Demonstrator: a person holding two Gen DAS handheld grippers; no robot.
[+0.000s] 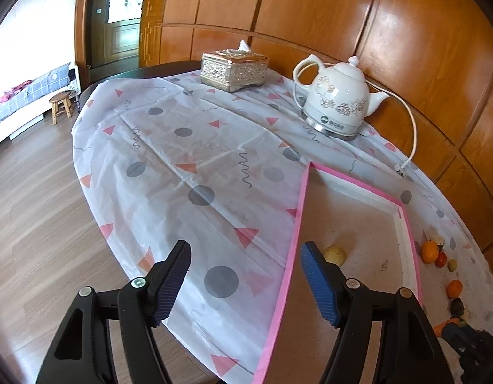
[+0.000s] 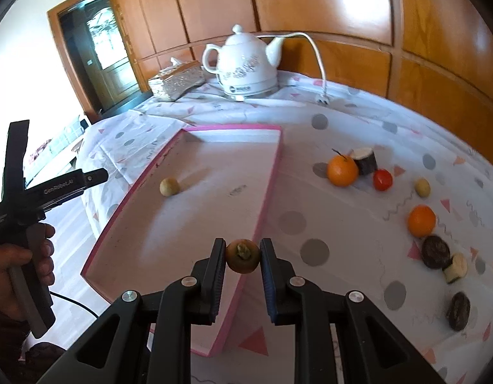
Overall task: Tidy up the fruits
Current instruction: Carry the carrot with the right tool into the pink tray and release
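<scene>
The right gripper has its jaws clamped on a small brown round fruit above the pink-rimmed shallow tray; the left gripper has wide, empty jaws.

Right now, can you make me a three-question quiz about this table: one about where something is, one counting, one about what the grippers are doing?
1. Where is the small yellow ball?
A. inside the pink tray
B. beside the kettle
C. on the floor

2. How many oranges lie on the cloth?
A. one
B. two
C. four

3. What is the right gripper doing?
A. hanging open and empty
B. shut on a brown fruit
C. gripping the tissue box

Answers:
1 A, the ball sits on the tray floor, within its pink rim.
2 B, one orange with a stem lies next to a red fruit, and another orange lies nearer the camera.
3 B, its jaws press both sides of the round brown fruit, over the tray edge.
</scene>
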